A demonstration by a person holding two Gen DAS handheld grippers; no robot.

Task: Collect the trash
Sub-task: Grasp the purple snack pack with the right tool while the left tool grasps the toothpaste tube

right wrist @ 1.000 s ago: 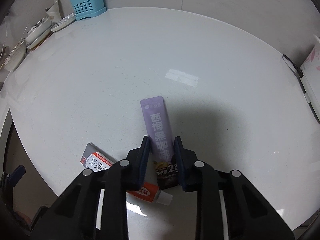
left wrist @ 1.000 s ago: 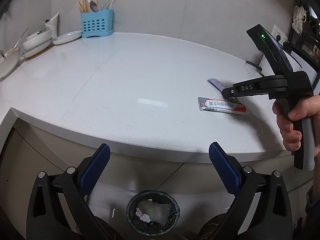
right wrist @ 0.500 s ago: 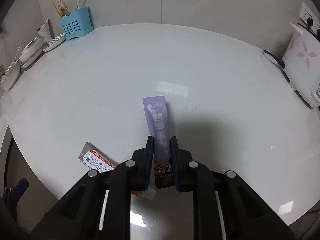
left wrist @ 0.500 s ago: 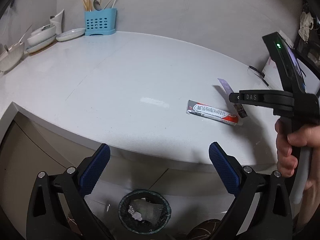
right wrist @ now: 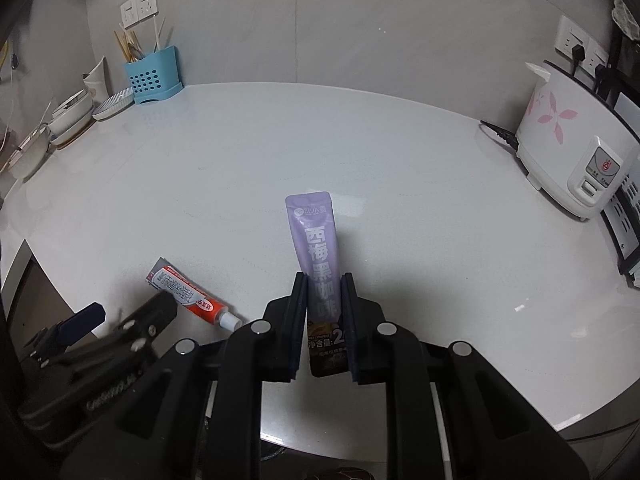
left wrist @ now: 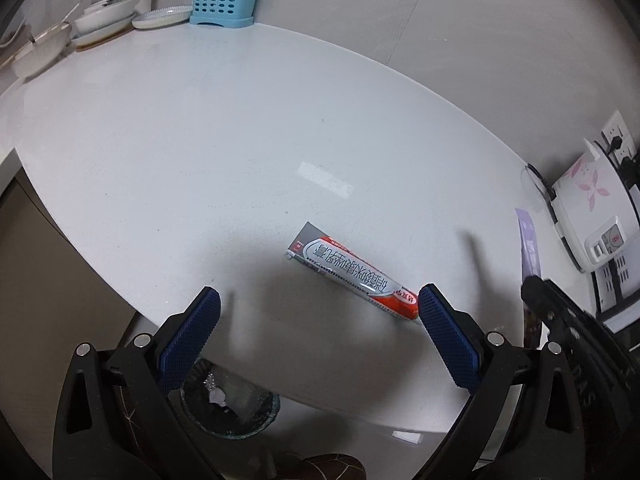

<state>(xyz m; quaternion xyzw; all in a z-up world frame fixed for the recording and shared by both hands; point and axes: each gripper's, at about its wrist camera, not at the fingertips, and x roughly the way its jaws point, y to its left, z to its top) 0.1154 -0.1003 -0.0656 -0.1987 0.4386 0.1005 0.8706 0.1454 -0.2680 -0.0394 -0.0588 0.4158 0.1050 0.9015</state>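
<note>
The left gripper (left wrist: 318,326) has its blue-padded jaws spread wide with nothing between them, poised over the near edge of the white countertop (left wrist: 200,140); the red-and-silver tube (left wrist: 352,276) lies flat on the counter just ahead, its red end touching or nearly touching the right-hand pad in this view. Below the counter edge, between the fingers, the trash bin (left wrist: 230,408) shows with some crumpled waste inside. At the far right the purple sachet (left wrist: 529,240) rises from the other tool. In the right wrist view, the right gripper (right wrist: 323,308) is clamped on the purple sachet (right wrist: 316,248) at its lower half, the upper half sticking out clear of the counter. The tube (right wrist: 188,294) lies to the left, capped end nearest, with the left tool just beside it. The likely trouble: the sachet is thin and slick and could slide from the pads on the way to the bin, and the two tools work close enough to knock together or nudge the tube toward the edge.
</note>
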